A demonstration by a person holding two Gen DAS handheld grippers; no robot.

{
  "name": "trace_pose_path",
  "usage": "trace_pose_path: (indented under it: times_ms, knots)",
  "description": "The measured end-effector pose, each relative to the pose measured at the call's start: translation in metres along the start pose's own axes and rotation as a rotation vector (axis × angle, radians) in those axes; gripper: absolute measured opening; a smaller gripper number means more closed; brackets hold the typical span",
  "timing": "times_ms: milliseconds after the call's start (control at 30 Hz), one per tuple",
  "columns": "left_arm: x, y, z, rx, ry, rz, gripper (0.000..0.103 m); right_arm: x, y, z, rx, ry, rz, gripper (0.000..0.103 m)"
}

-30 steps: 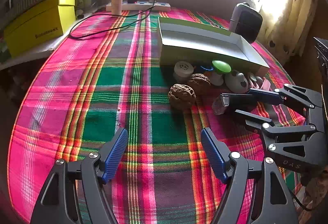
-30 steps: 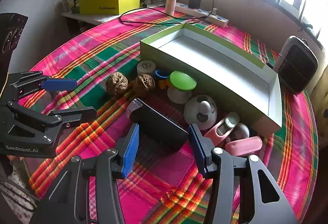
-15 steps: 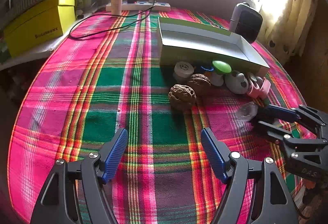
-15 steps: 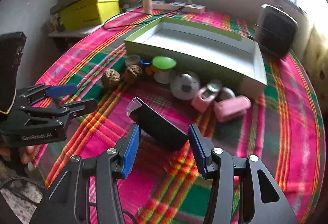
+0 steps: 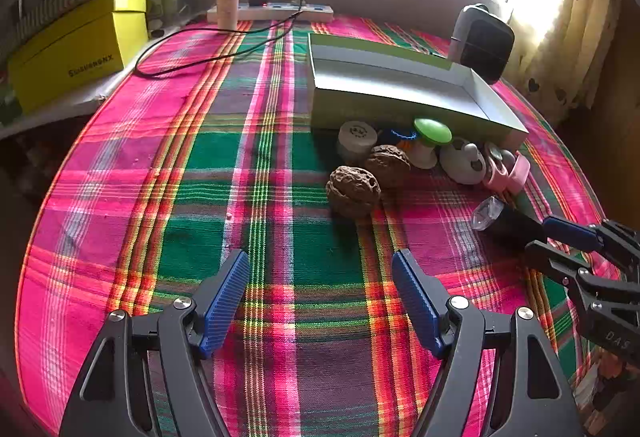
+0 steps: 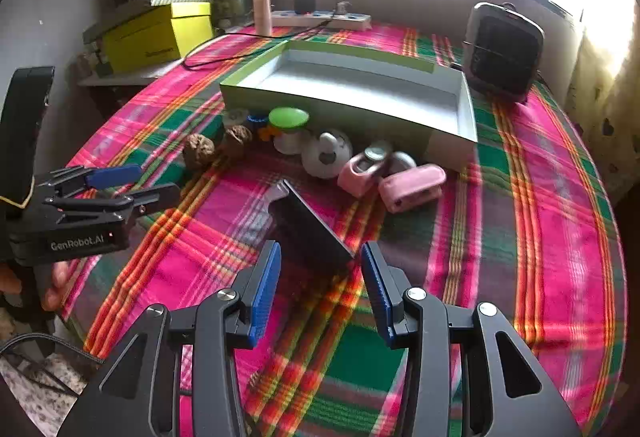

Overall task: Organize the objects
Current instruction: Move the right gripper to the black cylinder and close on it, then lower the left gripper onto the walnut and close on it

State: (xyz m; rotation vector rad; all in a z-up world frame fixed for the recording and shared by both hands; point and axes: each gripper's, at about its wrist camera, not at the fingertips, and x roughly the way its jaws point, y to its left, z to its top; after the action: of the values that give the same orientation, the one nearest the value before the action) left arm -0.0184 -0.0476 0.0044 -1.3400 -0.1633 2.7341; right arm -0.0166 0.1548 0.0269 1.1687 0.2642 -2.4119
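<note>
Blue pads on my right gripper (image 6: 320,281) pinch the dark flat case (image 6: 308,229) over the counter (image 6: 540,221). My left gripper (image 5: 320,293) hangs released, holding nothing. Farther off, walnuts (image 5: 354,189) sit near the green tray (image 6: 348,85).

Both grippers look the same — black plastic arms with round silver screws and blue ribbed pads (image 5: 224,301) on the jaws. The left gripper (image 6: 132,183) has white "GenRobot.AI" letters, a tiny red light and a black cable — bare fingers (image 6: 52,287) hold its handle.
</note>
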Motion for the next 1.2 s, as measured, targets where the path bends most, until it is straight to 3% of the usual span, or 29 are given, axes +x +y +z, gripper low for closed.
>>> trace_pose_path:
  times_ms: [167, 300, 667, 867, 1200]
  knots:
    - [0.000, 0.000, 0.000, -0.001, 0.002, 0.001, 0.074, 0.010, 0.007, 0.004, -0.104, 0.012, -0.036, 0.044]
    - [0.003, 0.002, 0.002, -0.004, -0.001, -0.007, 0.074, 0.017, 0.006, 0.008, -0.147, 0.025, -0.003, 0.044]
    - [0.009, -0.004, 0.011, -0.001, -0.001, 0.003, 0.074, 0.031, 0.003, 0.008, -0.116, 0.038, 0.039, 0.043]
    - [0.015, -0.007, 0.018, 0.015, -0.006, 0.021, 0.074, 0.029, -0.005, 0.007, -0.078, 0.023, 0.026, 0.025]
    - [0.021, -0.010, 0.026, 0.030, -0.025, 0.046, 0.070, 0.025, -0.007, 0.003, -0.001, 0.017, 0.026, 0.025]
